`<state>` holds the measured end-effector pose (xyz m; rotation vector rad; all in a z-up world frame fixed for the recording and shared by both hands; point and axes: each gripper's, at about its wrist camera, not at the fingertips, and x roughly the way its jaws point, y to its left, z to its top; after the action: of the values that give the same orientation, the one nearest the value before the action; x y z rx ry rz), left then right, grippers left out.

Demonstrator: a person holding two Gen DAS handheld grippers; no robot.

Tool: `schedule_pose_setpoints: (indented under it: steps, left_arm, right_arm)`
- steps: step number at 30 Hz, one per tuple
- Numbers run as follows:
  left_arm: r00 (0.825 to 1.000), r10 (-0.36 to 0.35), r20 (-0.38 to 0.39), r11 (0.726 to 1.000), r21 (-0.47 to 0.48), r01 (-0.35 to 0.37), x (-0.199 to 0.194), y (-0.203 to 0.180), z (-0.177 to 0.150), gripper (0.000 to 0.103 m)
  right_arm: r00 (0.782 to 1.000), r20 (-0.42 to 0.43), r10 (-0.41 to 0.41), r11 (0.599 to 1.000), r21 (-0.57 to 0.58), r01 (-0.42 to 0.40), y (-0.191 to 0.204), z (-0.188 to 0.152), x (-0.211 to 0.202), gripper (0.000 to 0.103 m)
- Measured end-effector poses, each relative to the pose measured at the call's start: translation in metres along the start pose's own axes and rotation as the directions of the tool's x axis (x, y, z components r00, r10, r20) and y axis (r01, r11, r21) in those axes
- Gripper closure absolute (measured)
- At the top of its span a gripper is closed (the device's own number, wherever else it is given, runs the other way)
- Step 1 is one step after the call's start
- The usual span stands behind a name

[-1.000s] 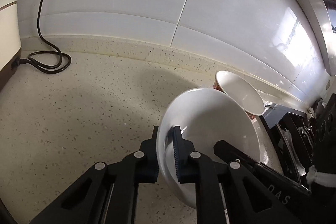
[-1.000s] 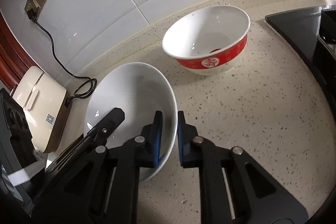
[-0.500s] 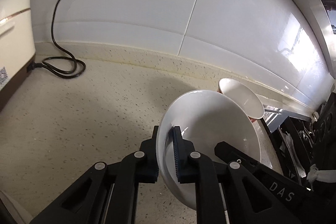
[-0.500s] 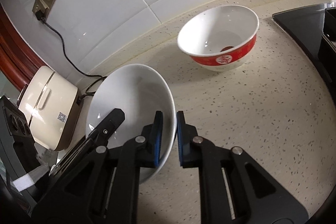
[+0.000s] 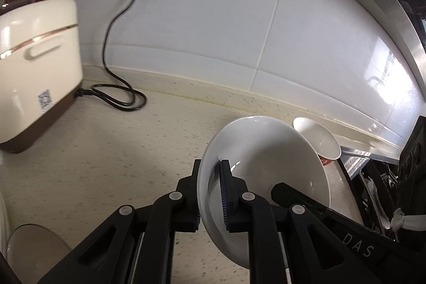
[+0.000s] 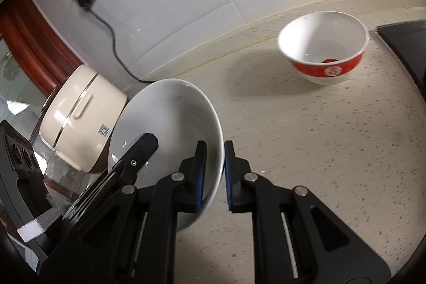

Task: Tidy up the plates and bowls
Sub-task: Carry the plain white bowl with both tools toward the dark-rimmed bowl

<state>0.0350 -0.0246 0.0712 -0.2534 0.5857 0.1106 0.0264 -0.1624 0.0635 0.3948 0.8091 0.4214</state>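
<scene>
Gripping opposite sides of one white bowl's (image 5: 266, 167) rim, the left claw (image 5: 210, 193) and the right claw (image 6: 214, 175) hold it tilted above the speckled table (image 6: 306, 145), each clamped narrowly with one pad inside and one outside. Only the right wrist view shows the whole red-banded bowl (image 6: 323, 44), standing on the table well apart; the left view alone shows the coiled power cord (image 5: 117, 95) beside the cream rice cooker (image 5: 34, 65).
</scene>
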Motion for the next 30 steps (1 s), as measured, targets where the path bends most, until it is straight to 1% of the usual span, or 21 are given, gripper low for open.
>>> schedule_pose_setpoints:
  steps: [5, 9, 16, 24, 30]
  left_arm:
    - [0.998, 0.042, 0.041, 0.999, 0.001, -0.042, -0.016, 0.009, -0.002, 0.09]
    - [0.997, 0.062, 0.056, 0.998, -0.015, -0.061, -0.026, 0.019, -0.004, 0.09]
    - [0.994, 0.095, 0.059, 0.995, -0.034, -0.093, -0.044, 0.04, -0.009, 0.09]
    - [0.986, 0.153, 0.066, 0.988, -0.029, -0.152, -0.065, 0.061, -0.015, 0.09]
    - [0.98, 0.183, 0.072, 0.983, -0.019, -0.182, -0.08, 0.071, -0.021, 0.09]
  right_arm:
    - [0.999, -0.012, 0.047, 0.998, -0.041, -0.048, 0.016, -0.004, 0.0, 0.087]
    - [0.997, -0.018, 0.069, 0.994, -0.081, -0.07, 0.028, -0.009, 0.0, 0.087]
    - [0.992, -0.046, 0.119, 0.981, -0.149, -0.125, 0.052, -0.019, 0.009, 0.086]
    - [0.979, -0.104, 0.175, 0.961, -0.198, -0.192, 0.073, -0.038, 0.016, 0.085]
    - [0.971, -0.124, 0.203, 0.946, -0.231, -0.227, 0.087, -0.05, 0.017, 0.084]
